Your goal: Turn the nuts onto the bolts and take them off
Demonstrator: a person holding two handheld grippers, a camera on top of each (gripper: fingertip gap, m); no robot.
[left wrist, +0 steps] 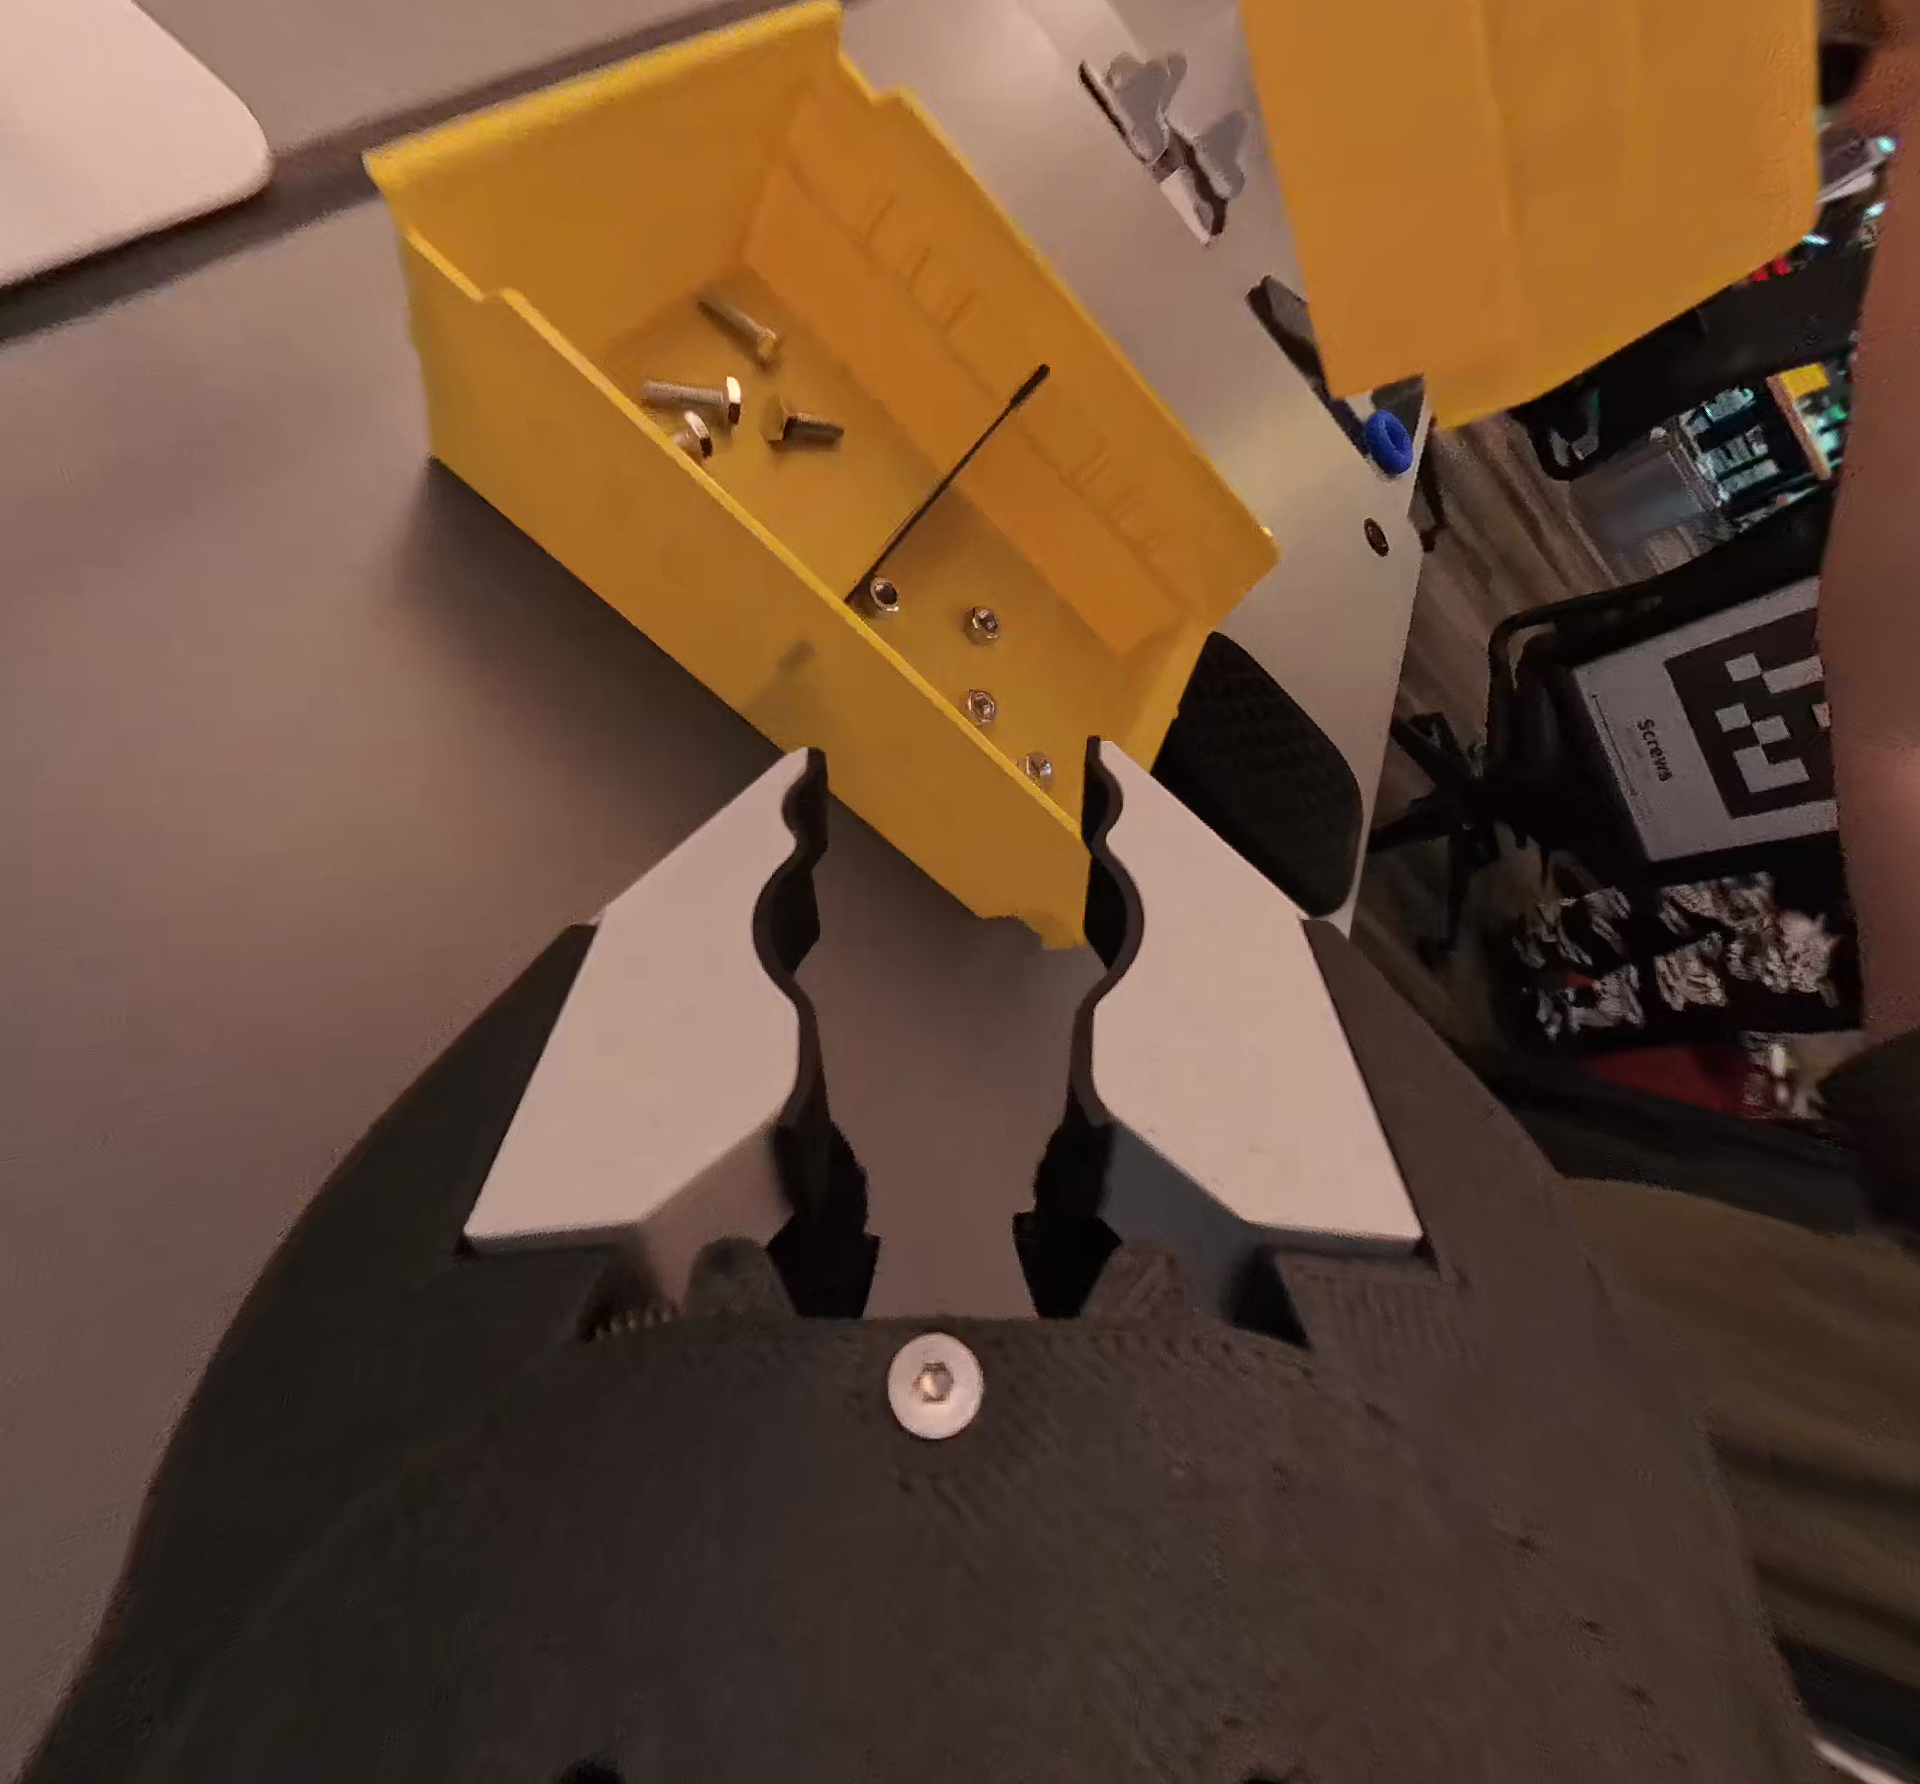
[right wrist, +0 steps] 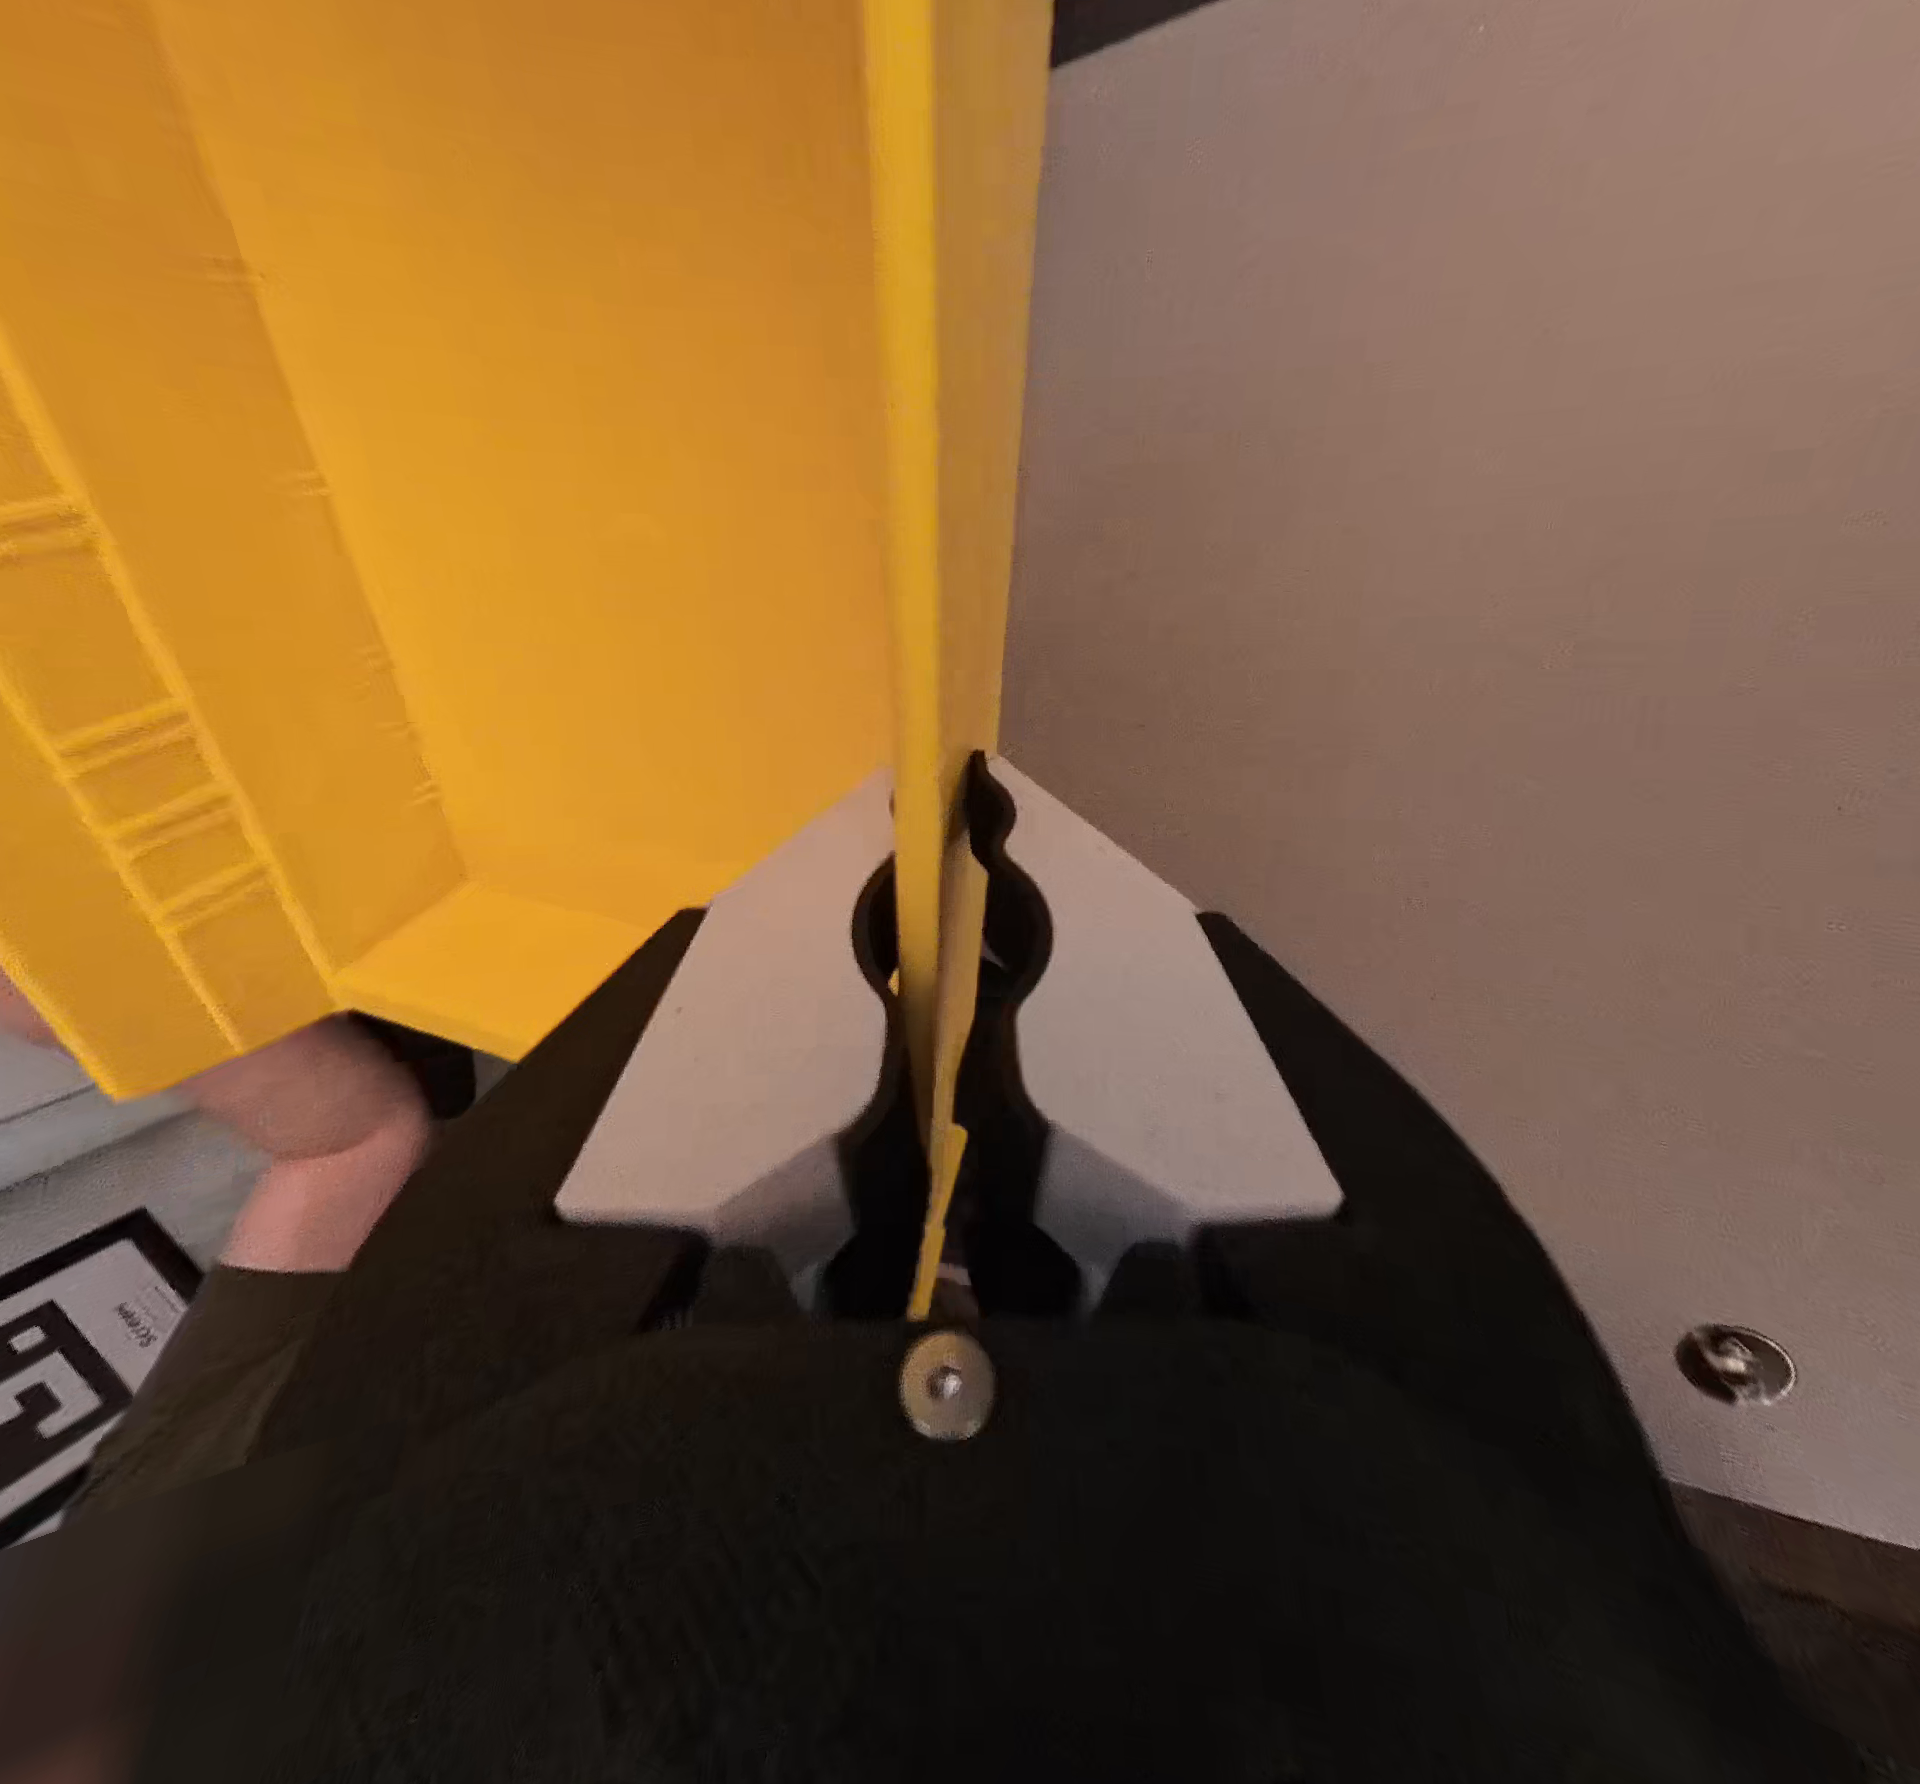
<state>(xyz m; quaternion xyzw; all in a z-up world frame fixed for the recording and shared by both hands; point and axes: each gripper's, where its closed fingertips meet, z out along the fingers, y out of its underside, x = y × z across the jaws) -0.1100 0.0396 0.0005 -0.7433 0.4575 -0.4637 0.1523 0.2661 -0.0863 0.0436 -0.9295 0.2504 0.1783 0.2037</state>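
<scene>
The bolts (left wrist: 727,384) lay loose in the far compartment of the yellow bin (left wrist: 582,446), and the nuts (left wrist: 982,664) sat in the near compartment, past a thin black divider (left wrist: 956,477). From my left tool (left wrist: 951,799) the bin lay straight ahead and close, its near corner showing between the tips, with its long axis running away to the upper left, so the nuts were nearer to me than the bolts. The left tool was released, its jaws apart and holding nothing. My right tool (right wrist: 940,789) was clenched on the thin wall of a second yellow bin (right wrist: 520,384), held up off the grey surface (right wrist: 1455,591); in the left view that bin (left wrist: 1527,124) hung above and to the right of the first. I judged the left tool the better placed for the nuts, since the right was busy. As for writing, a white card (left wrist: 1704,737) with a black square marker stood on a chair beyond the surface's edge and bore a short printed word, which I leave unread. I saw no brand on the bins or either tool.
</scene>
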